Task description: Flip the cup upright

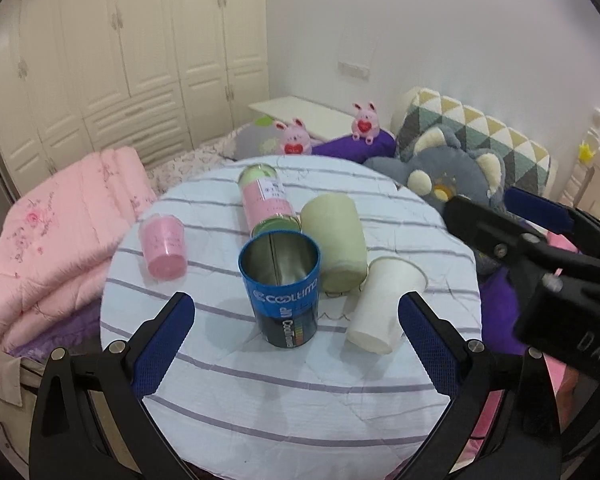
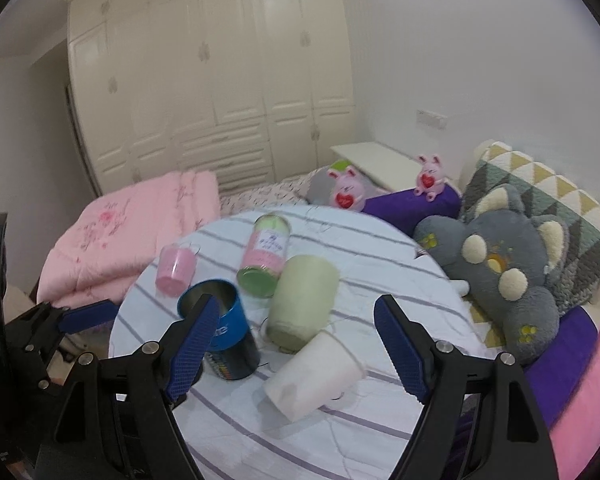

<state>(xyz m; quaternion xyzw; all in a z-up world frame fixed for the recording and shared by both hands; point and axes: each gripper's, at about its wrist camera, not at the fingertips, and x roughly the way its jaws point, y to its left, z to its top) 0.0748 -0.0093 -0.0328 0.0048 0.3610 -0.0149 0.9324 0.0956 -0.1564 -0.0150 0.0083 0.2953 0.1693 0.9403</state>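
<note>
Standing upright: blue tin cup (image 1: 286,288), shiny inside | both grippers' fingers (image 1: 168,344) apart

Round table (image 1: 228,420): white cloth with thin purple-grey stripes; tin cup (image 1: 285,286): bright blue upper band with white lettering, black lower band bearing a rainbow-coloured bar, silver metal interior; paper cup (image 1: 384,306): plain white; pale cup (image 1: 338,238): matt yellowish green; small cup (image 1: 163,246): pink; long canister (image 1: 266,200): pink label with a white patch, light green ends; left gripper (image 1: 296,340) and right gripper (image 2: 296,354): black frames, blue textured pads; folded quilt (image 1: 64,236): pink with a darker pink floral motif; plush cushion (image 2: 500,276): grey with cream patches; headboard pillow (image 1: 476,128): triangles in green, yellow and white; two plush rabbits (image 1: 366,120): pink holding red hearts; wardrobe (image 1: 120,60): cream.
</note>
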